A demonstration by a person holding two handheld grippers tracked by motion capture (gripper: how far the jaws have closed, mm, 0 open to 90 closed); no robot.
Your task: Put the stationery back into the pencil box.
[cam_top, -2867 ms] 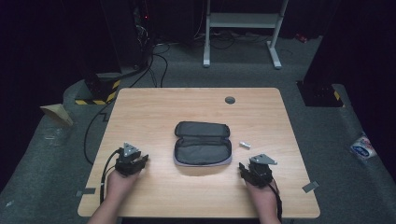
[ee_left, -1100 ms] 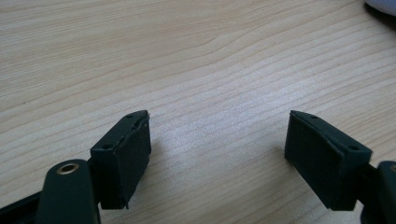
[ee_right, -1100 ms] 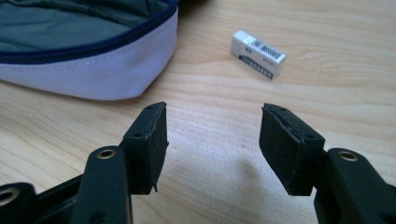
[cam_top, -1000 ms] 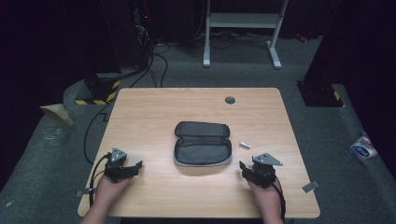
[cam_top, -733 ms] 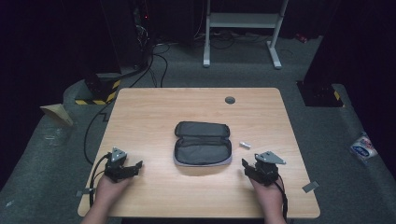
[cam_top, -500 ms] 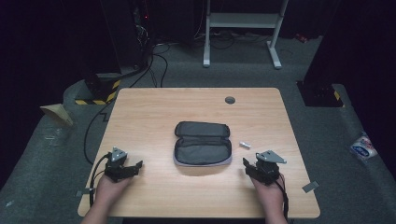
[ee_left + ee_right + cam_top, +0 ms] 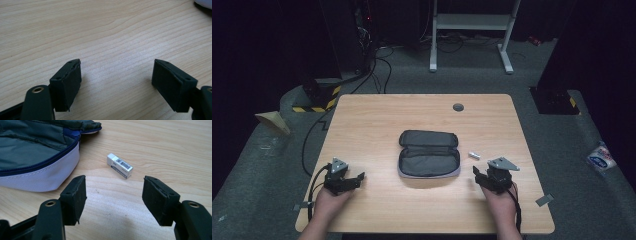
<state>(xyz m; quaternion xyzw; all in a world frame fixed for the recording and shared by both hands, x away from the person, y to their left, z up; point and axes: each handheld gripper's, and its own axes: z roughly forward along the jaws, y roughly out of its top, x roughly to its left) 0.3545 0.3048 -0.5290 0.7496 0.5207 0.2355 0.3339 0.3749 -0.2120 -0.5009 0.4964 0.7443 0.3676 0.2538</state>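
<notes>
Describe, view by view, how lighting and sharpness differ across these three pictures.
High view: lit table, near-black surroundings, soft detail. Left gripper view: pale sheen on the wood between open jaws. Right gripper view: eraser sharp, barcode visible; pencil case casts a dark shadow.

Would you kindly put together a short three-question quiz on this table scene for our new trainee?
1. True or false: the pencil case lies unzipped and open on the table.
2. Which claw is nearer the eraser? A) left claw B) right claw C) both equally near
3. Fill in: the eraser lies beside the case, touching it or ____ from it?

Key
1. True: the lid is folded back and the lining shows.
2. B: the eraser sits just beyond the right claw's open jaws.
3. Apart: bare wood shows between them.
</notes>
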